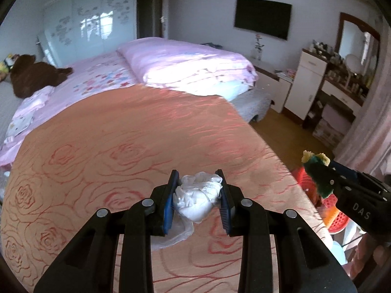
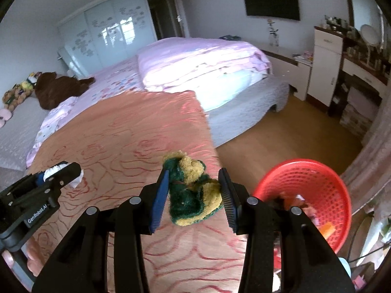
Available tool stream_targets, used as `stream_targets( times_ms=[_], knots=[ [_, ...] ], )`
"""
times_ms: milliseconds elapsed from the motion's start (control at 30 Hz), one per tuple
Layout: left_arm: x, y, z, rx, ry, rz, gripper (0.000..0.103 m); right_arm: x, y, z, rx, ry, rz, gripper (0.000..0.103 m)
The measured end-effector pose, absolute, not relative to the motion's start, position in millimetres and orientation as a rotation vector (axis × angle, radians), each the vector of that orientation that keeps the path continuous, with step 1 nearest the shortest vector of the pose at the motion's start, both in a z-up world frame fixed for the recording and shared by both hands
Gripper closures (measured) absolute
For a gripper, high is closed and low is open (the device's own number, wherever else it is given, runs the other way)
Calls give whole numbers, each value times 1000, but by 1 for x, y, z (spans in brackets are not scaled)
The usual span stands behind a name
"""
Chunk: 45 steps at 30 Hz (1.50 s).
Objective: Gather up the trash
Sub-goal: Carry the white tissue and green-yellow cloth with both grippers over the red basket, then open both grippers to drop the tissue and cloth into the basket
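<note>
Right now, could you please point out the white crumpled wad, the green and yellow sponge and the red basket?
white crumpled wad (image 1: 198,196), left wrist view, middle of the wad.
green and yellow sponge (image 2: 193,193), right wrist view, its green centre.
red basket (image 2: 325,178), right wrist view, inner mesh wall.

The left gripper (image 1: 199,196) and right gripper (image 2: 195,195) are built alike: matte black linked arms, round silver rivets at the joints, and blue ribbed pads lining the jaws. White lettering is printed on their housings.

My left tongs (image 1: 199,196) hold tissue (image 1: 198,197) over the tabletop (image 1: 122,146); basket (image 2: 305,185) to its right, bed (image 2: 195,61) behind.
</note>
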<state>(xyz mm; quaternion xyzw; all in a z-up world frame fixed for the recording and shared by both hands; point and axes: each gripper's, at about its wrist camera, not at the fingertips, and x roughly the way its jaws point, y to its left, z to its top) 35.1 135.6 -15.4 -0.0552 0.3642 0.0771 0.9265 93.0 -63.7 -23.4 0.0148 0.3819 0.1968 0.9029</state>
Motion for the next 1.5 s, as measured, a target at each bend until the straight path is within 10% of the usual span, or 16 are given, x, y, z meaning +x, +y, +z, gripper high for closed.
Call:
stream_targets(
  times_ms=[1233,1500],
  knots=[
    [112,-51,-66,14,932,-370,72,114,-241,-82,227,917,119,62],
    [110,-55,-64,25,903,-368,35,117,-244,-87,265,936,122,52]
  ],
)
